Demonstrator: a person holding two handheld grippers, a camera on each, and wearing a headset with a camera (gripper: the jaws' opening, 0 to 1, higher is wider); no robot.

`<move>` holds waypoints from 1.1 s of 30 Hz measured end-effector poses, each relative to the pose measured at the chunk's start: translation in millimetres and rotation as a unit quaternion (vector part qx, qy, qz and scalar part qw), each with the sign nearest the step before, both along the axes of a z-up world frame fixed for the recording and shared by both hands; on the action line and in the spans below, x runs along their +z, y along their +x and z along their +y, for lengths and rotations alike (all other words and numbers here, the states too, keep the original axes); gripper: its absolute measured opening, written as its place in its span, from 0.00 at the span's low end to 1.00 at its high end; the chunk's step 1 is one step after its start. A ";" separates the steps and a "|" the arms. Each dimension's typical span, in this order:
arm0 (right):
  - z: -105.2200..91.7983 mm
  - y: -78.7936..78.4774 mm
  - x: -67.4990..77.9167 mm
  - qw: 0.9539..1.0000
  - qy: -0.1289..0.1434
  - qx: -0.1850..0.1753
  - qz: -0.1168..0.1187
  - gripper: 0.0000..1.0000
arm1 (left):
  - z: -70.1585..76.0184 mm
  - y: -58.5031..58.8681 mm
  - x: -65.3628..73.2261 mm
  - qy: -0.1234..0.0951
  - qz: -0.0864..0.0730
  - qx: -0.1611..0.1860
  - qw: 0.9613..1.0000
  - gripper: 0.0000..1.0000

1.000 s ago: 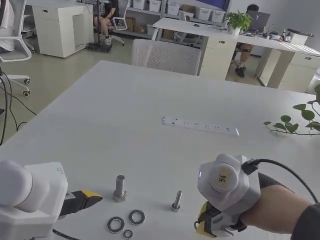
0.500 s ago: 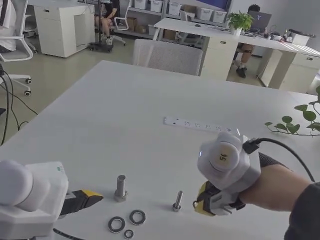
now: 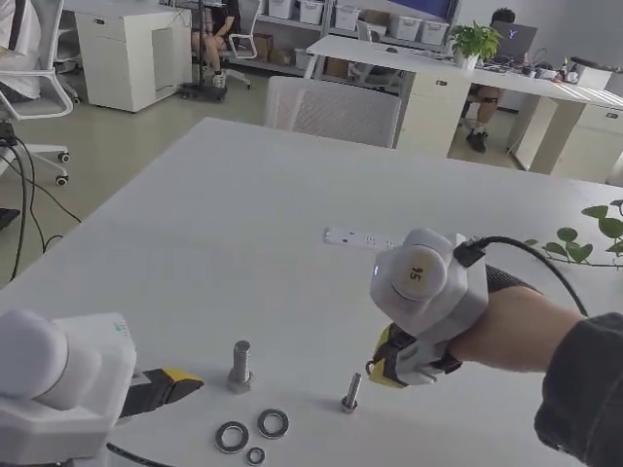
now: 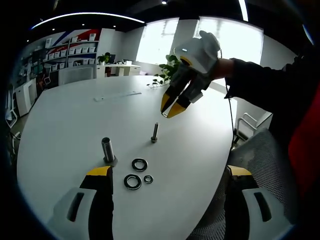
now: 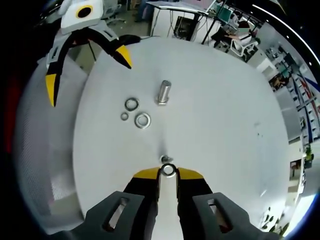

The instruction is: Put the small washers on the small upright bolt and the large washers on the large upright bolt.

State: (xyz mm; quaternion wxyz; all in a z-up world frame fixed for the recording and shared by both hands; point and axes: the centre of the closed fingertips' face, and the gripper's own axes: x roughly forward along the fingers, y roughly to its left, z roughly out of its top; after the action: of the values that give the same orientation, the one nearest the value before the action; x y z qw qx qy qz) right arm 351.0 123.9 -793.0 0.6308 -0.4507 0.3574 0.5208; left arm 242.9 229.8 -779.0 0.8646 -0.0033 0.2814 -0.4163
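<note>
While the right gripper [image 5: 168,176] has its fingers clamped on a small washer [image 5: 168,170], small upright bolt [image 5: 164,159] just beyond the fingertips, and the left gripper [image 4: 170,174] gapes, fingers apart, an off-centre or tilted release could bounce that washer off across the counter [image 5: 215,100].

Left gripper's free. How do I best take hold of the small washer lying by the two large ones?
Take the loose small washer by its outer rim, bringing the left gripper straight down, jaws tip-first. It lies flat on the table, so a sideways approach would likely find nothing to pinch. Place the jaws on rim points away from the large washers close beside it.
</note>
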 end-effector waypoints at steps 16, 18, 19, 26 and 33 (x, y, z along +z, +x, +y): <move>8.9 4.9 -15.7 1.000 -0.022 0.018 0.014 0.13 | 5.0 1.1 -1.3 0.001 0.001 0.007 1.000 0.93; 9.4 5.0 -16.7 0.999 -0.023 0.019 0.015 0.13 | 5.2 1.2 -1.3 0.000 0.001 0.008 1.000 0.93; 9.3 5.0 -18.3 0.999 -0.025 0.020 0.017 0.13 | 5.4 1.1 -1.5 0.000 0.002 0.008 1.000 0.93; 8.9 6.1 -22.9 0.999 -0.030 0.020 0.022 0.13 | 6.8 1.3 -3.0 0.001 0.004 0.009 1.000 0.93; 8.9 6.6 -26.3 0.999 -0.034 0.022 0.025 0.13 | 8.2 2.2 -3.5 0.000 0.005 0.010 1.000 0.93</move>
State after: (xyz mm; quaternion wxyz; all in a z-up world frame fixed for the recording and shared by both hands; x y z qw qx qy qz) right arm 357.7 132.8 -819.3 0.5941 -0.4664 0.3810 0.5332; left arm 245.1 238.0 -782.5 0.8675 -0.0077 0.2855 -0.4072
